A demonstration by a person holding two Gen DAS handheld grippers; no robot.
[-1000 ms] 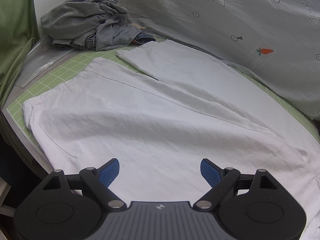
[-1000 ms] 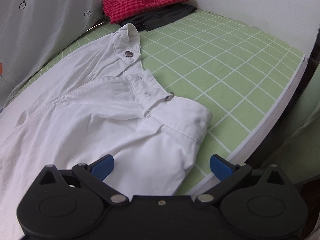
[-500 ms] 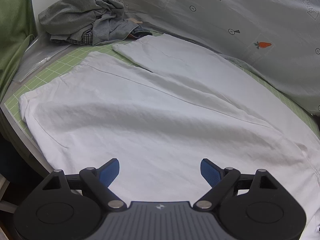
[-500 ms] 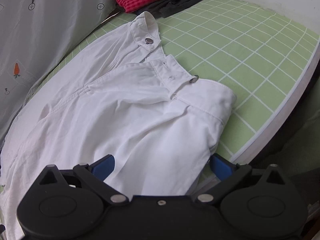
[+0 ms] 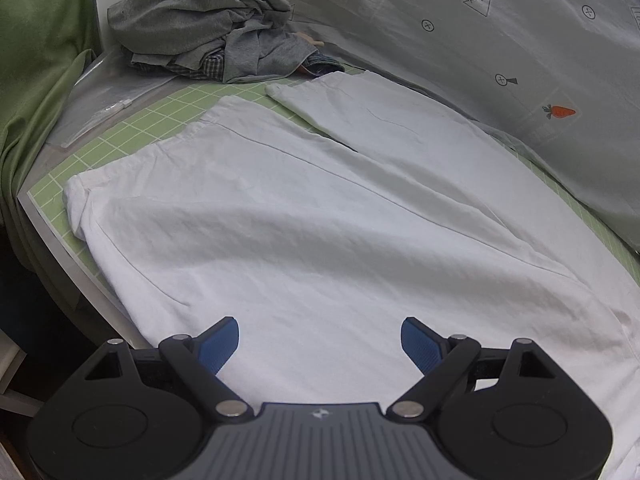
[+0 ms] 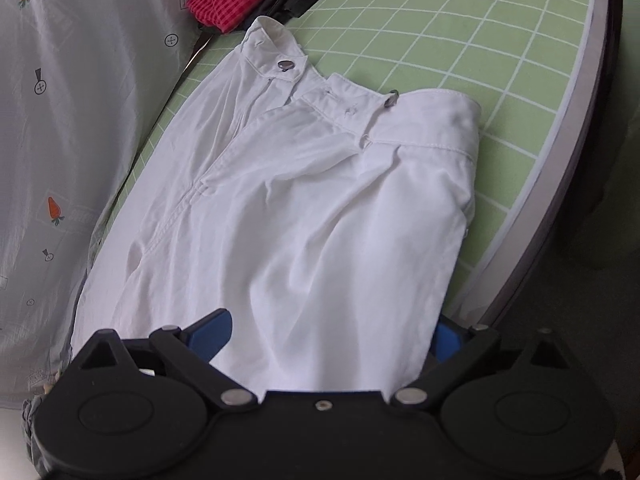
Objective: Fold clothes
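A pair of white trousers lies spread flat on the green grid mat, its two legs side by side and running toward a heap of grey clothes at the mat's far corner. In the right wrist view the waistband shows unbuttoned, its metal button on the flap nearer the red checked garment.

The left gripper hangs over the near leg, spread wide and grasping nothing. The right gripper sits low over the hip near the mat's edge, also splayed, its jaws straddling the cloth without pinching it.

The trousers lie unfolded, so the step in hand looks like taking hold for a fold. That calls for each gripper to close on the near long edge, then carry that leg over onto the one beside the printed grey sheet.
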